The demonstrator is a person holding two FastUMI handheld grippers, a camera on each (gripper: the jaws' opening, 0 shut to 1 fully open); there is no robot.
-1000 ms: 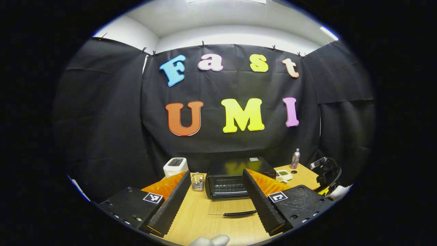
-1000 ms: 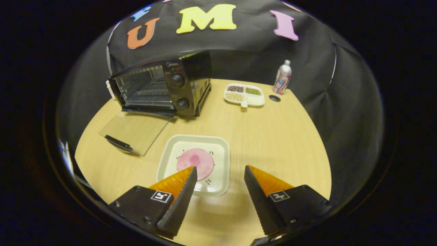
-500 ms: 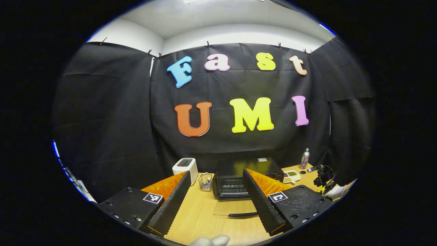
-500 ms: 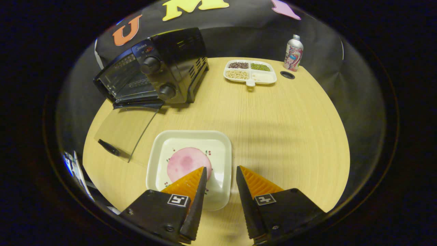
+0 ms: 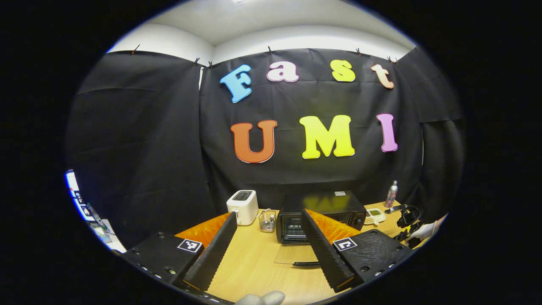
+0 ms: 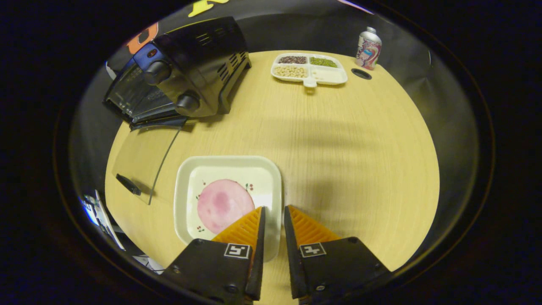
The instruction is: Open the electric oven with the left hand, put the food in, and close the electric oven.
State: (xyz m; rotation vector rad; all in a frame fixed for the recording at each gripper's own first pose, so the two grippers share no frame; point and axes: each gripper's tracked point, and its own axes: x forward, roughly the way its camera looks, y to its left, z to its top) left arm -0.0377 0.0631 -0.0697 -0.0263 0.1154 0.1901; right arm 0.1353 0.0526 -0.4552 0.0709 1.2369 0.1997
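White square plate (image 6: 228,163) with the pink food slice (image 6: 219,205) sits on the table (image 6: 338,140), near the oven (image 6: 190,63); glass door (image 6: 142,159) already dropped flat. Change over the last second: right gripper (image 6: 272,222) went from wide to narrow, jaws now straddling the plate's right rim, fingers close on it. Can't confirm a firm pinch. Left gripper (image 5: 269,237) has backed off, wide, holding nothing. Read: opening is done, plate grab in progress; lift and insert next.
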